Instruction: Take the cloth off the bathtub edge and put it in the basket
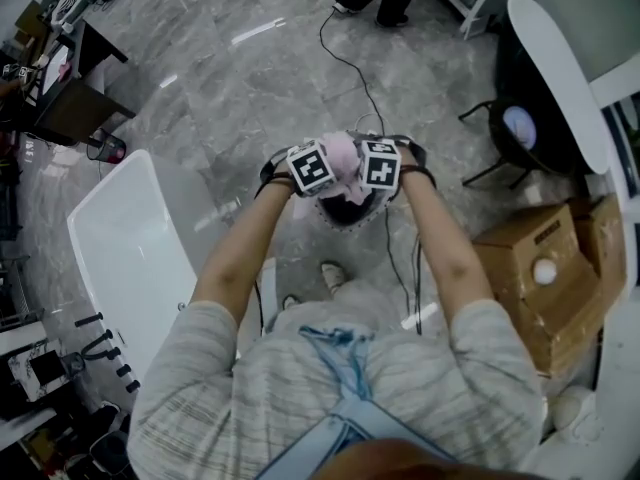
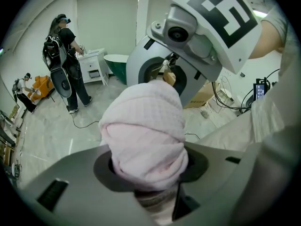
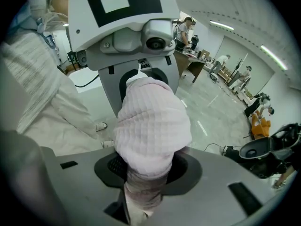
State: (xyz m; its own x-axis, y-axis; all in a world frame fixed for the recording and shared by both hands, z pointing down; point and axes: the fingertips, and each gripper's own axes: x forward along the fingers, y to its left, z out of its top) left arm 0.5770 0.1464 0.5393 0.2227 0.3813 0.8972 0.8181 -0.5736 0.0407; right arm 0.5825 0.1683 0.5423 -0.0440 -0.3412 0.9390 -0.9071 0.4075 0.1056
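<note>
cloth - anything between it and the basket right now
Nothing visible. The cloth is clamped in the jaws of both the left gripper and the right gripper, right above the basket in the head view. The cloth and the grippers hide part of the basket's opening.

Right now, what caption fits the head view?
Left gripper and right gripper hold pink cloth over the basket near bathtub.

Basket (image 1: 350, 211) mostly beneath cloth (image 1: 341, 155)
</note>
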